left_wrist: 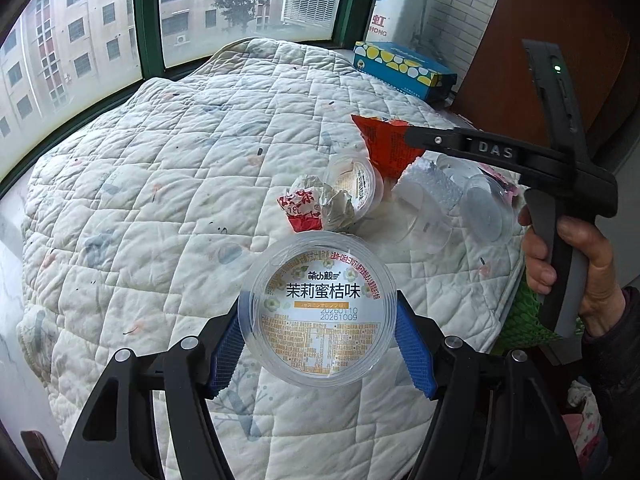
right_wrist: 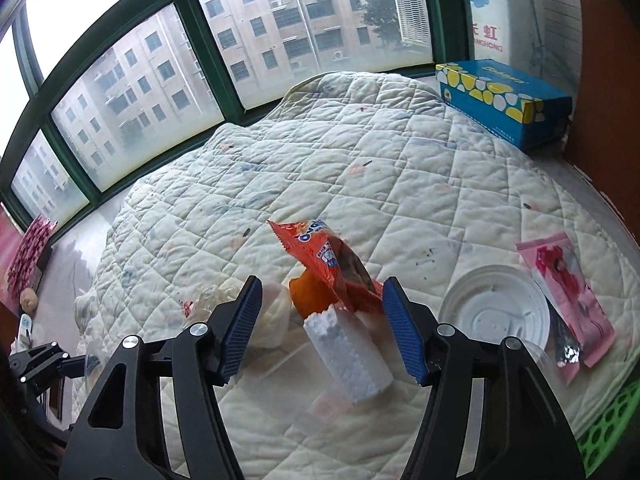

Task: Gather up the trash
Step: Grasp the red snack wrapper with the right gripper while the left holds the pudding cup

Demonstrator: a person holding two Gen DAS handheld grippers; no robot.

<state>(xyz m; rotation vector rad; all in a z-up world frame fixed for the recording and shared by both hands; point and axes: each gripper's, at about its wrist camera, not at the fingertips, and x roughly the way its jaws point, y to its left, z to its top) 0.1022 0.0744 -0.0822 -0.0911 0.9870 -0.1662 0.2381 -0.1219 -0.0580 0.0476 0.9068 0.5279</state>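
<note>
The left gripper (left_wrist: 318, 322) is pinching a clear cup (left_wrist: 318, 312) by its sides, lifted off the quilt (left_wrist: 160, 184) for carrying away. The right gripper (right_wrist: 320, 324) is hovering with jaws spread around an orange wrapper (right_wrist: 332, 268) and foam block (right_wrist: 352, 356) near the quilt's near edge, likely lining up a grab.

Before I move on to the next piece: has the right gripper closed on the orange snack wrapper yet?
No. The right gripper is open, its blue pads apart either side of the orange snack wrapper and the foam block.
</note>
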